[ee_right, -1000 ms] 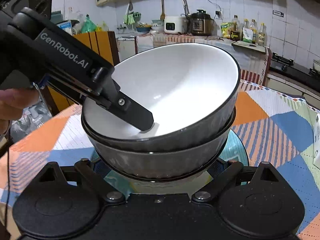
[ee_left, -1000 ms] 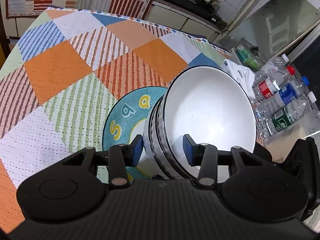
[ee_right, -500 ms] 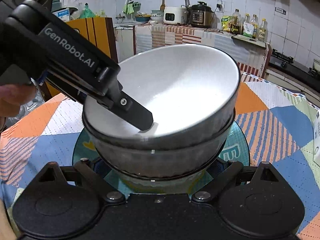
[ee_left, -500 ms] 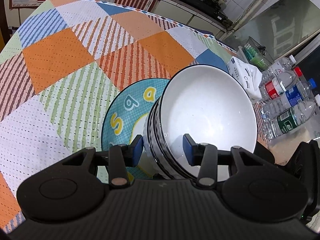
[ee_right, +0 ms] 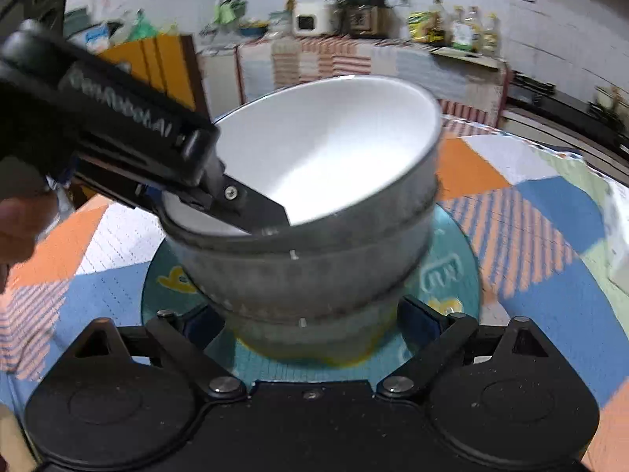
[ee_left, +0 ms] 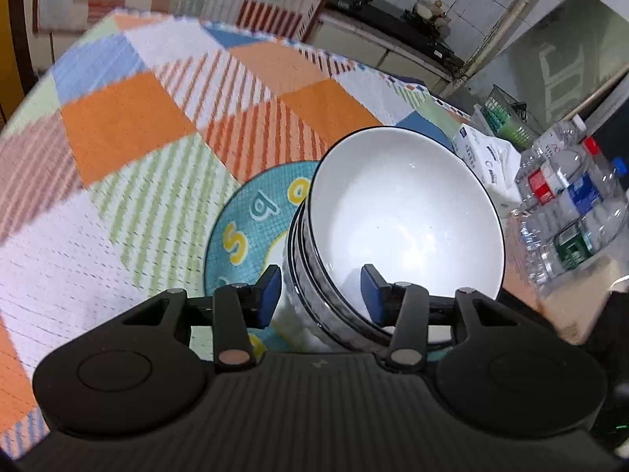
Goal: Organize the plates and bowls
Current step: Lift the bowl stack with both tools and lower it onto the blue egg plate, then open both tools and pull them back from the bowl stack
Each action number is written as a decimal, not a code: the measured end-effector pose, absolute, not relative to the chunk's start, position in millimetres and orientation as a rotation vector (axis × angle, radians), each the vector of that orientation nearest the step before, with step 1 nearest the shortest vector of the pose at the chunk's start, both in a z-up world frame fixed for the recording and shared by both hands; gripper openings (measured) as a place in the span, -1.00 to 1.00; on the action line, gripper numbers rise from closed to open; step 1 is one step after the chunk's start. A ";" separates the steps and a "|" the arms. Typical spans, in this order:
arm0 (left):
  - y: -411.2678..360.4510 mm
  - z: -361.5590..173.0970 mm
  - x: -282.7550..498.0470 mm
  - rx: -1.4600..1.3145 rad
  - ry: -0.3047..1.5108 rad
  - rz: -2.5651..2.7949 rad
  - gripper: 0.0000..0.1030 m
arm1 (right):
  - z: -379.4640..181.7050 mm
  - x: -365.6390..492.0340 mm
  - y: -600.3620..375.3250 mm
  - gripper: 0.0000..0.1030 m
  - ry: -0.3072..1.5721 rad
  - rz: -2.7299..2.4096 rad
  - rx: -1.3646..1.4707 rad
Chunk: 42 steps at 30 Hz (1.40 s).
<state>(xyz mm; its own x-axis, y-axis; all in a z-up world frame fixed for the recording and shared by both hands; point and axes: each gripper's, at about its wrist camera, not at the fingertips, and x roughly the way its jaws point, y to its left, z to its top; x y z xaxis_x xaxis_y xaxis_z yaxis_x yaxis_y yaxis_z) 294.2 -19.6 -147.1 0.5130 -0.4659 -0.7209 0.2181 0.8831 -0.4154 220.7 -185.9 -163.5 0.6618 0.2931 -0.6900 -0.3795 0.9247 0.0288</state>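
Nested bowls, white inside and dark grey outside, stand tilted on a teal plate with yellow letters. My left gripper is shut on the near walls of the bowl stack, one blue finger inside and one outside; it also shows in the right wrist view. My right gripper straddles the base of the bowl stack; its pads are spread wide and I cannot tell whether they touch it.
The patchwork tablecloth covers the round table. A tissue pack and several water bottles lie at the right. A kitchen counter with appliances stands behind.
The bowls, plate and both grippers have shifted together over the table; the right wrist view is now blurred and the stack sits higher in it. The left grip has not changed.
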 end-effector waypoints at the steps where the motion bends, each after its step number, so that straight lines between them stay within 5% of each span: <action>1: -20.1 -144.4 289.5 -0.274 0.924 -0.404 -0.12 | -161.7 214.8 -188.3 0.88 0.753 0.375 -0.112; 28: -5.8 -32.2 131.2 -0.140 0.769 -0.271 0.02 | -35.3 80.0 -227.9 0.88 0.510 0.090 0.010; 42: -3.8 -11.5 82.9 -0.108 0.764 -0.221 0.20 | -9.3 37.8 -204.5 0.92 0.676 -0.052 -0.080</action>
